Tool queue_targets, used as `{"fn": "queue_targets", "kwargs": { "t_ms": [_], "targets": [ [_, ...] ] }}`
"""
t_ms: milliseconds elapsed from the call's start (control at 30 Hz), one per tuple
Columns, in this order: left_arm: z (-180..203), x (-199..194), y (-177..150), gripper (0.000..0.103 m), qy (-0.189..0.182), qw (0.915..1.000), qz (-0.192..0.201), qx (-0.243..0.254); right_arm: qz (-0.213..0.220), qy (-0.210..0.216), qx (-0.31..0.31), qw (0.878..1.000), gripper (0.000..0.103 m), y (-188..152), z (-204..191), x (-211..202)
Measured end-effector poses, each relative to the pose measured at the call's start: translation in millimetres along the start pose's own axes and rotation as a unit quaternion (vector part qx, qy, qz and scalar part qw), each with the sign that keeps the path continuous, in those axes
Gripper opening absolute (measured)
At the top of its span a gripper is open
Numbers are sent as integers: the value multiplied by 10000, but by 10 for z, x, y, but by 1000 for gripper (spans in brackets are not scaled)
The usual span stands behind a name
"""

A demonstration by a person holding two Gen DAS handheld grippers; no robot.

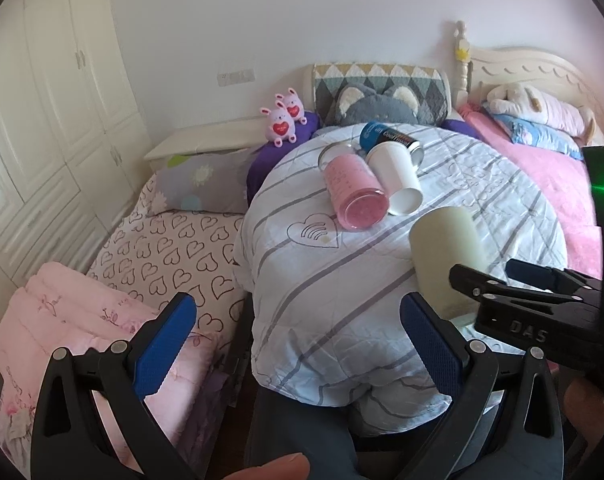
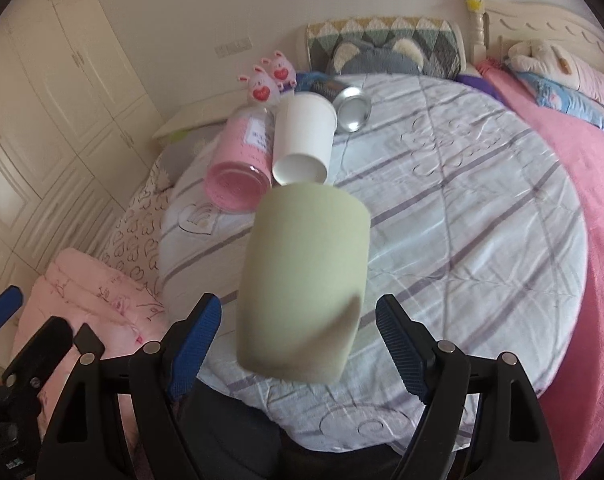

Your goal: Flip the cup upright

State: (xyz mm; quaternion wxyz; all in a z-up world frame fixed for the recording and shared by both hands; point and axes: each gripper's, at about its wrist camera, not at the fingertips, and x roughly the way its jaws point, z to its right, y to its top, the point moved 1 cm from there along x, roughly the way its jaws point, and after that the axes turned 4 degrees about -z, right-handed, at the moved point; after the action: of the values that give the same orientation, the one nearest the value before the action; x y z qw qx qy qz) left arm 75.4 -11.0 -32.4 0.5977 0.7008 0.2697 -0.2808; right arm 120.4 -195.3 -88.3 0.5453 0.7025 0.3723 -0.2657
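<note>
Cup: the pale green cup (image 2: 306, 280) stands between the right gripper's (image 2: 297, 344) blue pads, closed end up, so it looks upside down on the striped quilt (image 2: 462, 220); in the left wrist view it sits at 3 o'clock.
Right fingers: spread apart on either side of the cup, not visibly touching it.
Left fingers: the left gripper (image 1: 297, 344) is spread wide with nothing between its pads, at 7 o'clock of the cup.
Handling: probably light, stiff plastic with a matte wall; it should not slip much, but soft bedding may let it tip once set upright.
Hold: best taken across the mid wall, where the taper is slight.
Other containers: 3 lie on their sides at 12 o'clock of the green cup: a pink jar (image 2: 237, 172), a white paper cup (image 2: 302, 140) and a blue can (image 1: 390, 138).
Contents: the pink jar looks tinted or filled, I cannot tell which; nothing shows inside the rest.
</note>
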Motion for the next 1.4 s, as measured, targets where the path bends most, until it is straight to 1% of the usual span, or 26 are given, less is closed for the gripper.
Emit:
{"fn": "queue_targets", "kwargs": {
  "t_ms": [167,367,433,567,800,1400],
  "targets": [
    [89,-197,-63,103,-56,9999,87,20,478,-161,24,9987,81,-152,30,-466],
    [213,-414,-157,103,-95,9997,213,88,859,-445,6,9953,81,-437,67,-889],
    [251,-482,-191,103,-99,9995,255,131,1009,-485,61,9937,81,-540,98,-1034],
    [306,-568,-232,103,-119,9993,292,187,1180,-542,129,9915,81,-693,155,-1211],
    [383,-647,-260,103,-151,9990,325,269,1226,-550,283,9905,81,-735,298,-1273],
    [449,-651,-281,103,-198,9990,276,279,1200,-525,302,9909,81,-755,361,-1254]
  ]
}}
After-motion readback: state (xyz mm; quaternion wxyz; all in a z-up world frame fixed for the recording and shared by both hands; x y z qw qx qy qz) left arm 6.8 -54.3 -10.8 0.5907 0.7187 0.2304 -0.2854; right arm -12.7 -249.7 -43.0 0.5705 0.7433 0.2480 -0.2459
